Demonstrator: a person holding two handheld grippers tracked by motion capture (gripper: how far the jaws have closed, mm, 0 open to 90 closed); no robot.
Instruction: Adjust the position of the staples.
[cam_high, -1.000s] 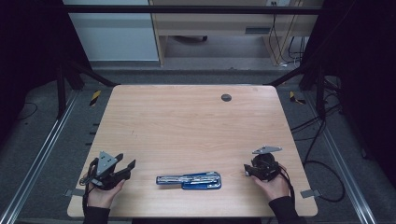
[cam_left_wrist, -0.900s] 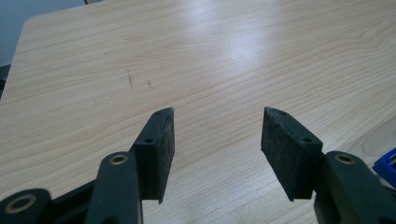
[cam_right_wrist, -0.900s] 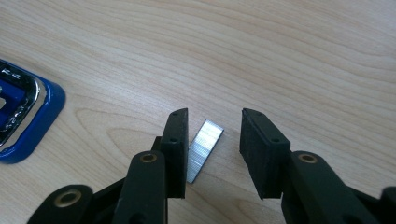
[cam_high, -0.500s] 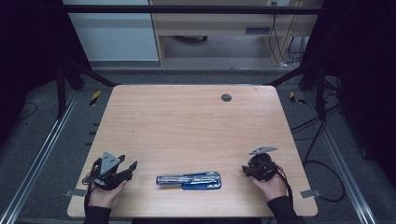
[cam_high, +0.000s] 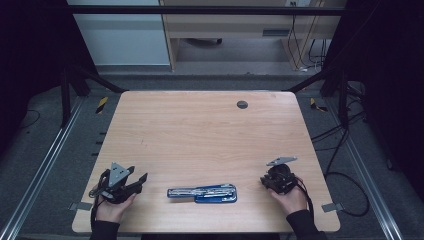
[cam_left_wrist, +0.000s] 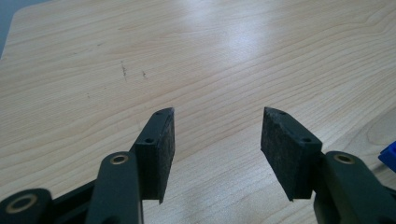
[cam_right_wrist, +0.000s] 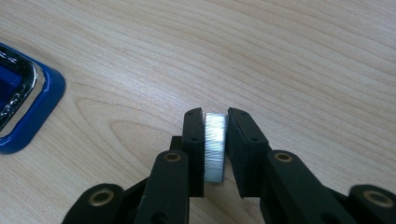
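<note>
Counter (cam_high: 200, 130) of pale wood is seen from above, with the work laid out along its near edge. An opened blue and chrome stapler (cam_high: 202, 193) is laid flat there, midway between the two hands, its long axis running left to right across the counter.

The left claw (cam_high: 141, 181) is held at the near left, spread wide with nothing between its pads. It is aimed right and slightly far, and in the left gripper view a blue corner of the stapler is caught at the right edge of the frame.

The right claw (cam_high: 264, 181) is held at the near right and pointed left, toward the stapler's right end. Its jaws have just been closing, and a short silvery staple strip (cam_right_wrist: 215, 147) is now pinched upright between the pads, which are pressed against its two broad faces.

Loading the strip into the stapler is judged to be the work in hand. From the right claw the stapler lies to the left and just beside it, its rounded blue end being the nearest part. The right hand is therefore the better placed, and the strip's length would have to be brought in line with the stapler's left-to-right channel.
</note>
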